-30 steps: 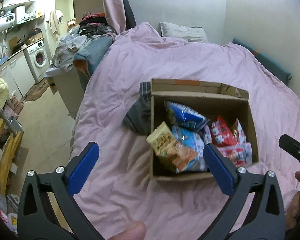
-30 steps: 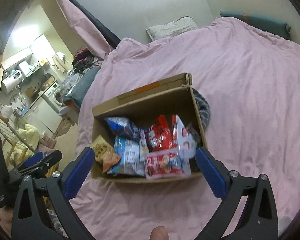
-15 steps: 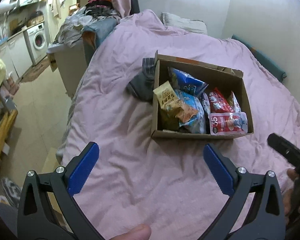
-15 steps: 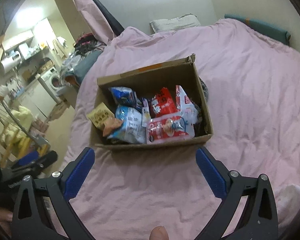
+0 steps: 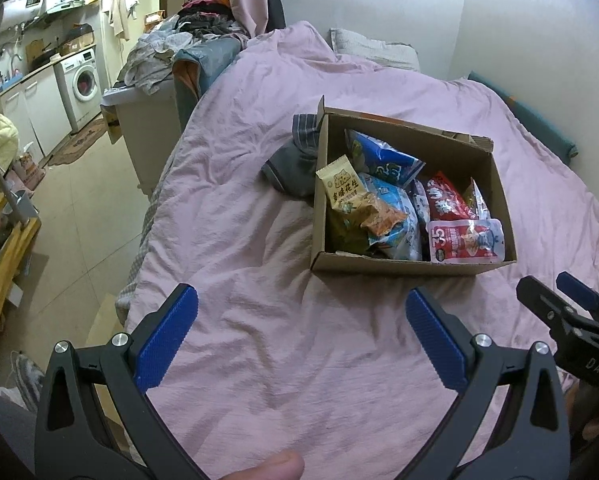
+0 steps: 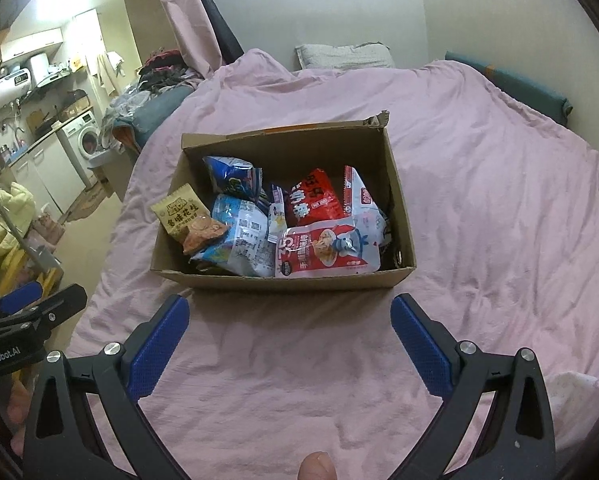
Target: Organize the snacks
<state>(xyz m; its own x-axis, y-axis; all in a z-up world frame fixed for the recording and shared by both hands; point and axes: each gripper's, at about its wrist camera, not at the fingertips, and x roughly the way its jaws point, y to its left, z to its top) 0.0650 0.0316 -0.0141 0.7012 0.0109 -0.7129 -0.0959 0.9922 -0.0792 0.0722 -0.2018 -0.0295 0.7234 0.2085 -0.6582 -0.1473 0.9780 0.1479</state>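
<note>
Hovering with both jaws spread and empty, you face the snack box (image 6: pixel 283 276) on the bed (image 6: pixel 499 200): dead 12 o'clock of your right gripper (image 6: pixel 289 338), nearer than your left gripper (image 5: pixel 301 340), long axis crosswise.

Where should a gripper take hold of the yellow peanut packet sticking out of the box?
Grip the yellow peanut packet by its upper sealed edge, coming from above with the left gripper, which is on that side. That flat end juts over the cardboard box wall, clear of the other bags.
</note>
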